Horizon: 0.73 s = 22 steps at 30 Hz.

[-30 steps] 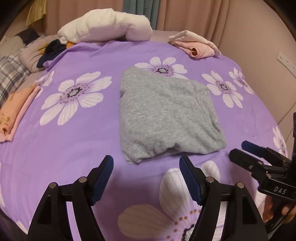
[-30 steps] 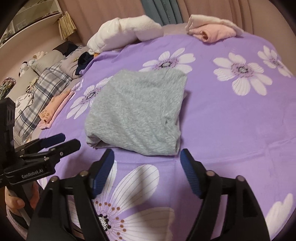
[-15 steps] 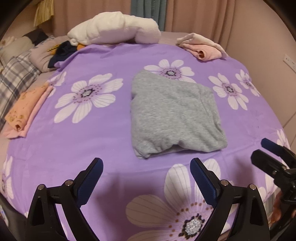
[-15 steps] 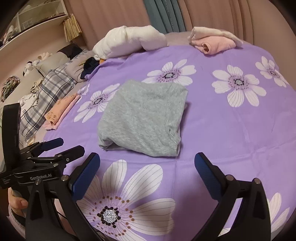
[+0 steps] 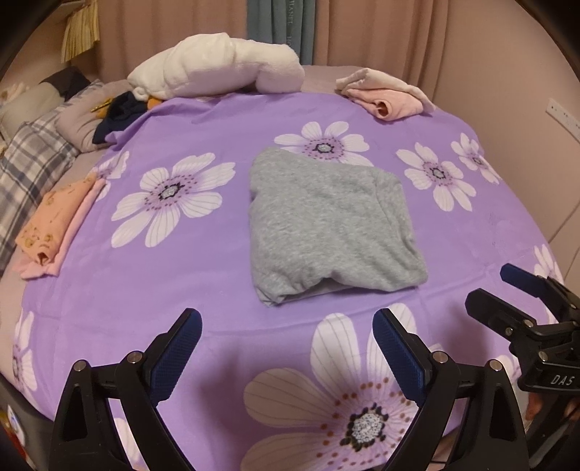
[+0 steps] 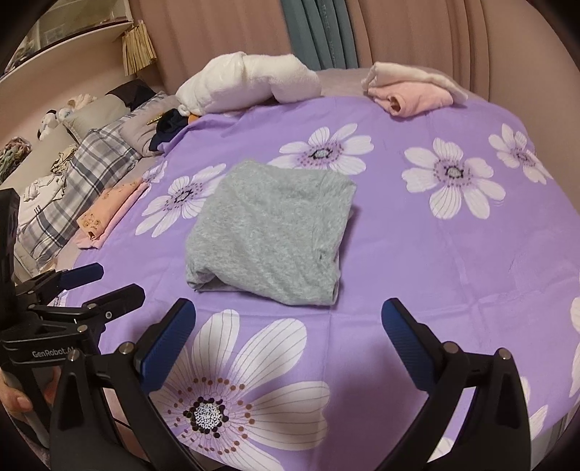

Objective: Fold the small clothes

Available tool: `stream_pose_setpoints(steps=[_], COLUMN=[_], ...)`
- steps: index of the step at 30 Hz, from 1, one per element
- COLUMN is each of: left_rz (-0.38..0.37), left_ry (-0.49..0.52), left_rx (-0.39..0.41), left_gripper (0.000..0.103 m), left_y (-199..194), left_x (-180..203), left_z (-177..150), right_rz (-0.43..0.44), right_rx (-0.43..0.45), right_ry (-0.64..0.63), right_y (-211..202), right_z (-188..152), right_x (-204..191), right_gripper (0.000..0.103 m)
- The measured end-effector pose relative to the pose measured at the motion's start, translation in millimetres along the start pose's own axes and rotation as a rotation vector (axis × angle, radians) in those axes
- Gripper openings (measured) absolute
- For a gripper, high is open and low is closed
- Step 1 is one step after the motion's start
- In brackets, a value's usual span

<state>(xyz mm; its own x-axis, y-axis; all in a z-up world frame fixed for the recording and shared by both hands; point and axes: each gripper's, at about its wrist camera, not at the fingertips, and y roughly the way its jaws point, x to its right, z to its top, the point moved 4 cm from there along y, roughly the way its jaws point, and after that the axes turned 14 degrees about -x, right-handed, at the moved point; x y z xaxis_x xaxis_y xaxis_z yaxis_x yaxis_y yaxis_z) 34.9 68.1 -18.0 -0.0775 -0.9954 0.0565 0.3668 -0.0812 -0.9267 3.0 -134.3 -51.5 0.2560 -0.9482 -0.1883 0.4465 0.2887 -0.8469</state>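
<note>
1. A folded grey garment [image 5: 331,226] lies flat in the middle of a bed covered by a purple sheet with white flowers [image 5: 203,275]. Its thicker, rolled edge faces the cameras.
2. The left gripper [image 5: 286,344] hovers over the near edge of the bed with its jaws spread wide and nothing between the blue pads [image 5: 177,347]. It is short of the grey garment and not touching it.
3. The right gripper [image 6: 286,333] is likewise spread wide and empty, held over the near part of the sheet, just short of the garment's near edge.
4. In the right wrist view the left gripper shows at the lower left, gripped by a hand [image 6: 14,398] at its handle.
5. A rolled white blanket [image 5: 217,65] lies along the far edge of the bed.
6. A folded pink and cream garment [image 5: 388,96] sits at the far right corner of the sheet, well apart from the grey one.
7. A folded orange and pink garment [image 5: 50,221] rests at the left edge of the sheet.
8. A plaid pillow [image 6: 76,188] and a dark garment [image 5: 116,116] lie beyond the sheet on the left.
9. Pink curtains [image 6: 417,32] with a teal strip hang behind the bed.
</note>
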Motion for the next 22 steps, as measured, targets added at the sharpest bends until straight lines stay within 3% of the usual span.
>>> stream_pose_setpoints(steps=[22], left_rz=[0.004], left_ry=[-0.016], left_rx=[0.005], left_gripper=[0.095], left_y=[-3.9], left_x=[-3.3], left_z=[-1.2], right_rz=[0.022], right_rx=[0.003], right_ry=[0.004], right_y=[-0.1], right_z=[-1.6], right_x=[-5.0], right_gripper=[0.103])
